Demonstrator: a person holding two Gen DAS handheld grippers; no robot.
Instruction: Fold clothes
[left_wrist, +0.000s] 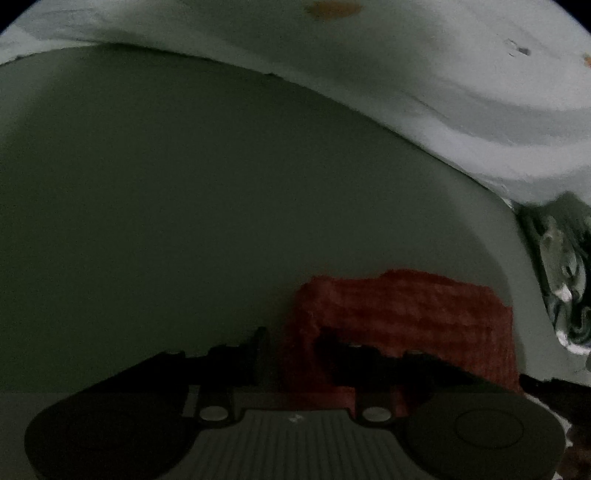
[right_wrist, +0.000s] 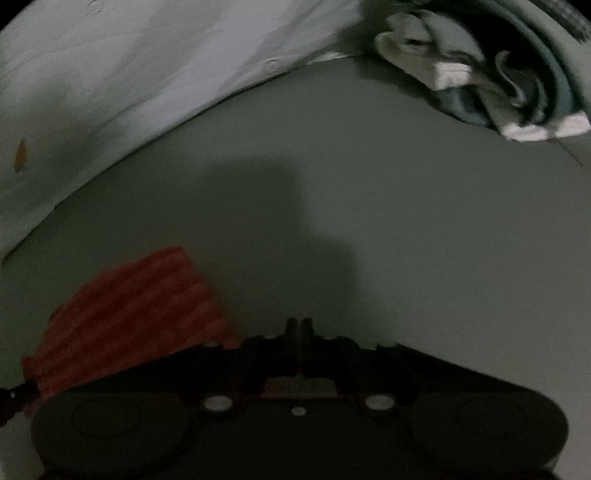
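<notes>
Only right view: heaped clothes (right_wrist: 491, 85) | both: red cloth (left_wrist: 402, 317)

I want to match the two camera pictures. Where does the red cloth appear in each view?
Left wrist: red cloth low and right of centre, just beyond the left gripper.
Right wrist: red cloth at lower left, beside the right gripper.
Shared landmark: the crumpled pale clothes pile, at the right edge in the left view, top right in the right view.
</notes>
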